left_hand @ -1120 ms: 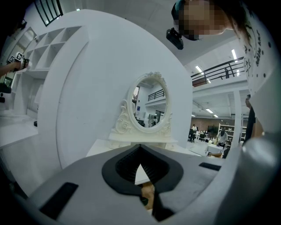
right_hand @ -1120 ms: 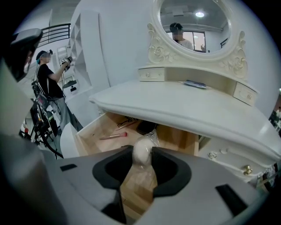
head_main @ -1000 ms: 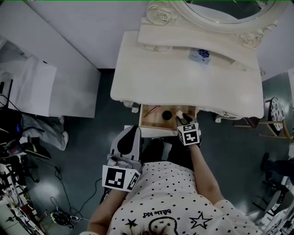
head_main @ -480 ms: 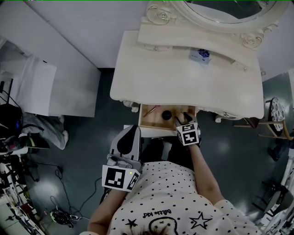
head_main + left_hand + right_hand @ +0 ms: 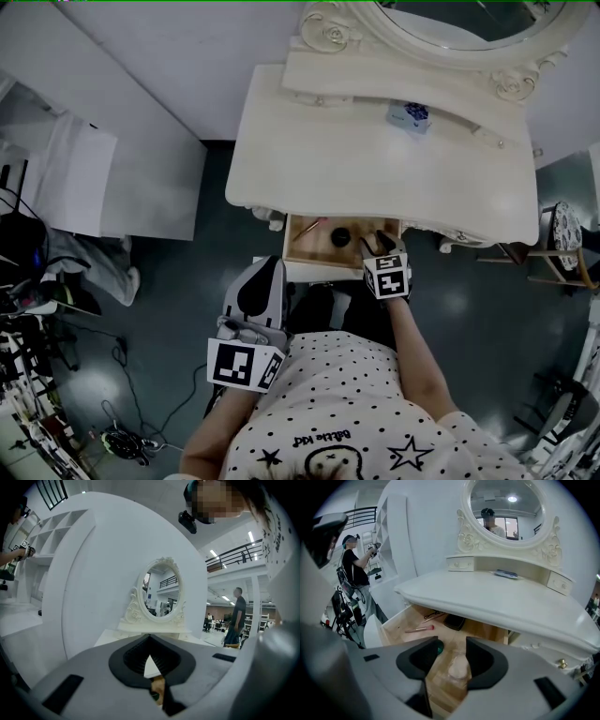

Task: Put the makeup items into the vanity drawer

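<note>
The vanity drawer (image 5: pixel 298 251) stands pulled out under the white tabletop (image 5: pixel 309 159). My right gripper (image 5: pixel 376 244) hangs over its right part, open; its jaws have just been opening. A pale beige puff (image 5: pixel 458 667) lies on the drawer floor below the gap of the right gripper (image 5: pixel 452 644), touched by neither pad. Also in the drawer are a pink-tipped brush (image 5: pixel 419 629), a black compact (image 5: pixel 454 620) and a dark round item (image 5: pixel 340 234). My left gripper (image 5: pixel 269 272) is held low beside the person's lap, shut and empty, and the left gripper (image 5: pixel 150 639) points level at the mirror.
A small blue-and-white box (image 5: pixel 409 114) sits on the vanity's raised shelf under the oval mirror (image 5: pixel 506 508). The tabletop overhangs the back of the drawer. A white cabinet (image 5: pixel 103 178) stands to the left. Other people are in the room behind.
The right jaws have opened and let go of the pale puff, which now lies in the drawer. Both hands have stayed where they were.
</note>
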A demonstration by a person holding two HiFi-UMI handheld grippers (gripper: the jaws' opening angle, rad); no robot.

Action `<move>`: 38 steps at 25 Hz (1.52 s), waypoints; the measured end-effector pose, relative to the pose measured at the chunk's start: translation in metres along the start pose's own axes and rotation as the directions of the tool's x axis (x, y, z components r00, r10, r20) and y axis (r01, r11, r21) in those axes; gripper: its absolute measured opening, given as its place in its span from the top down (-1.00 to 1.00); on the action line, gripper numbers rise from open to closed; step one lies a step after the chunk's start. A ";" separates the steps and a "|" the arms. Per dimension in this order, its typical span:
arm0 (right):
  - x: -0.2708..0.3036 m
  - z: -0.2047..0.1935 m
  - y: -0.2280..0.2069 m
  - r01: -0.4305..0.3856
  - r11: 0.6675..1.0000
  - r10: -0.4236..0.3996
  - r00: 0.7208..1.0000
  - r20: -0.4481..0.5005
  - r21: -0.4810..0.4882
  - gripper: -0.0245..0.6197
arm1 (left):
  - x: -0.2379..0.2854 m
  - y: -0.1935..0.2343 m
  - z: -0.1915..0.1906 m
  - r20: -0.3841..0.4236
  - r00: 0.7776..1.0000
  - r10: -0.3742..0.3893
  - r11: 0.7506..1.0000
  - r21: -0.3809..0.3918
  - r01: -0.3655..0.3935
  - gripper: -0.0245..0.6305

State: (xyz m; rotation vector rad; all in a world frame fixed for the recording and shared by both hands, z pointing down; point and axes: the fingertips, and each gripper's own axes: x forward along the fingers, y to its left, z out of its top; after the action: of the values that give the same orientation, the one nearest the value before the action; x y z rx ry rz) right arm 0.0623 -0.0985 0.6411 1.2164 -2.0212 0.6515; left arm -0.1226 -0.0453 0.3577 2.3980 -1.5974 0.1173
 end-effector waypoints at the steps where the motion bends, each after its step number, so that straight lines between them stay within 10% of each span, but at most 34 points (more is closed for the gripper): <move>1: -0.001 0.000 0.000 -0.001 1.000 0.001 1.000 0.001 0.003 0.33 | 0.000 0.000 0.000 0.000 1.000 0.000 1.000 0.000 0.000 0.91; 10: -0.011 0.007 -0.010 0.055 0.998 -0.056 0.998 0.039 0.036 0.79 | -0.002 0.000 0.001 0.008 1.000 -0.005 1.000 0.005 0.005 0.91; 25: -0.063 0.053 -0.008 0.053 0.994 -0.070 0.981 0.180 0.100 0.90 | -0.013 0.025 0.020 0.059 0.997 0.042 0.999 0.025 -0.043 0.91; 38: -0.195 0.130 0.005 -0.004 0.983 -0.085 0.876 0.475 0.183 0.90 | -0.027 0.031 0.038 0.110 0.993 0.040 0.999 0.023 -0.043 0.91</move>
State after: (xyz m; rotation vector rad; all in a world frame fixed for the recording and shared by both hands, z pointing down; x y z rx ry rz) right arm 0.0843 -0.0797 0.4079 1.6551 -2.3698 0.5556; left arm -0.1650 -0.0418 0.3204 2.4298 -1.7037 0.0138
